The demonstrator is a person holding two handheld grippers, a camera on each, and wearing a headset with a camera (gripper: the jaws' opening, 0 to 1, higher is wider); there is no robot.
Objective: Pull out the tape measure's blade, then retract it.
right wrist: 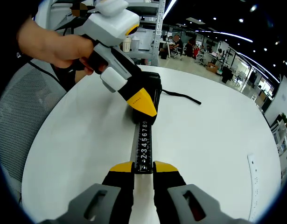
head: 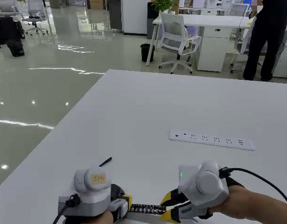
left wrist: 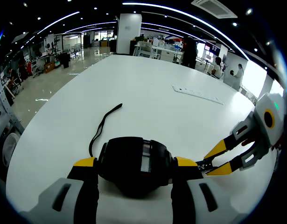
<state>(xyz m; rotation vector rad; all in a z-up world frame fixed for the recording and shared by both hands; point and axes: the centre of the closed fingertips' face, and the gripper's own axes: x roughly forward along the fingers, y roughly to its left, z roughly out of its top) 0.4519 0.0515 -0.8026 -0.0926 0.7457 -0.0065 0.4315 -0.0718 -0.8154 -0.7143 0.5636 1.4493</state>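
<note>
A black tape measure [left wrist: 134,163] lies on the white table [head: 148,107], and my left gripper [left wrist: 134,164] is shut on its case. Its wrist strap [left wrist: 102,125] trails away across the tabletop. A short length of black blade [right wrist: 143,142] with white numbers runs out of the case [right wrist: 150,95] to my right gripper [right wrist: 143,167], which is shut on the blade's end. In the head view the blade [head: 147,208] spans the gap between the left gripper [head: 119,205] and the right gripper [head: 167,210] at the table's near edge.
A white power strip [head: 211,139] lies on the table beyond the grippers. Off the table's far edge stand office chairs [head: 176,42], a desk [head: 204,28] and a person [head: 267,32]. To the left the table ends above a shiny floor [head: 40,84].
</note>
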